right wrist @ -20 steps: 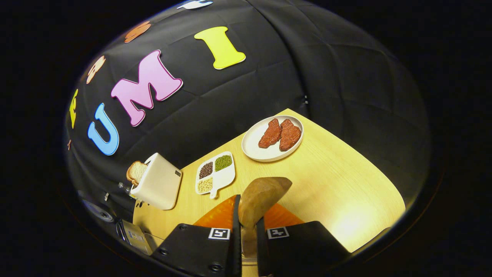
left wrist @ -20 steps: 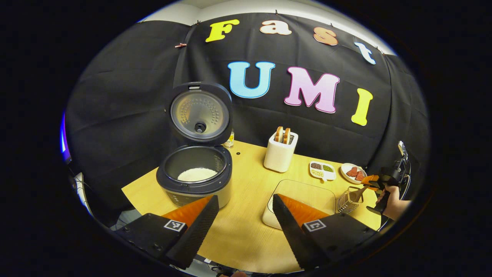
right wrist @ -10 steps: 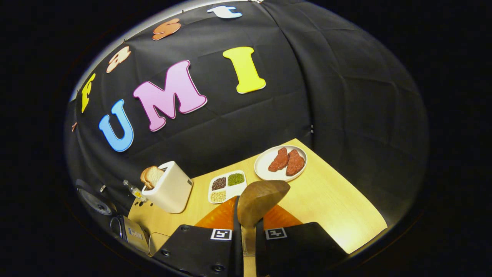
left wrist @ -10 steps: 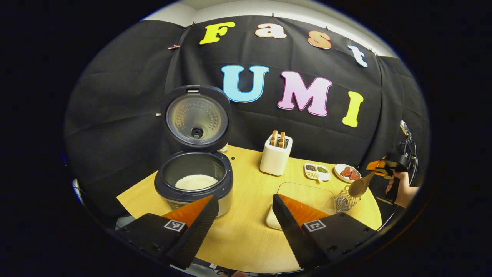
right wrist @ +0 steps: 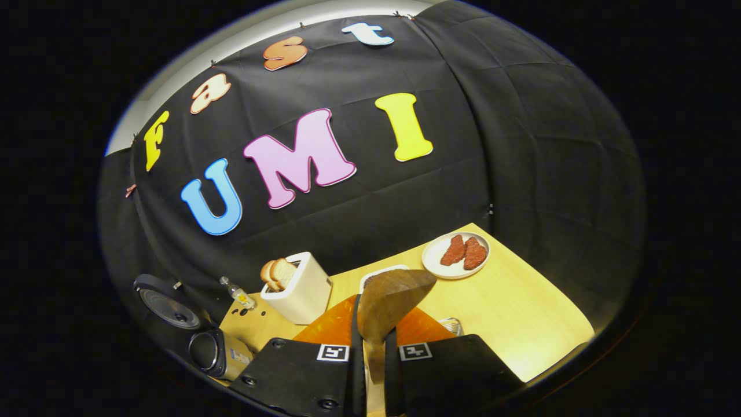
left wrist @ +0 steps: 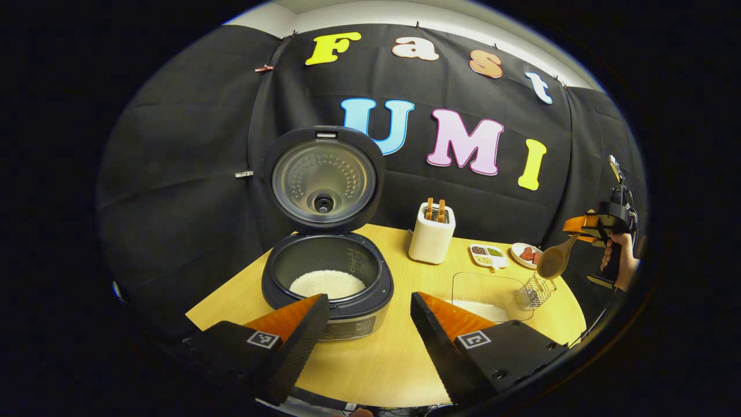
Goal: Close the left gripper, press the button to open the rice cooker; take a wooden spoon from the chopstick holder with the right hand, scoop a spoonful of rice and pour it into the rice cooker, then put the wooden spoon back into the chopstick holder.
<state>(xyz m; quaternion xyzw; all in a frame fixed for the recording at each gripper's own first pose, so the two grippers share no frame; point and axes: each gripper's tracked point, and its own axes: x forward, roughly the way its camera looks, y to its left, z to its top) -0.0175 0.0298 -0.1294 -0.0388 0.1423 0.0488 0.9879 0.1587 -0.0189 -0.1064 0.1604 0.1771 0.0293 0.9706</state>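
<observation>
Right tool (right wrist: pixel 370 353) clamped around wooden spoon (right wrist: pixel 389 302)

Cooker (left wrist: pixel 327 289) sits open on the table's left, round lid (left wrist: pixel 323 179) upright, white rice in its dark pot. Wooden spoon (left wrist: pixel 554 260) hangs in the air at far right, bowl down, above the wire holder (left wrist: pixel 535 291). Clear rice container (left wrist: pixel 485 289) lies just left of the holder.

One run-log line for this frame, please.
cooker lid: open | right gripper: holds wooden spoon, above holder | left gripper: open
</observation>
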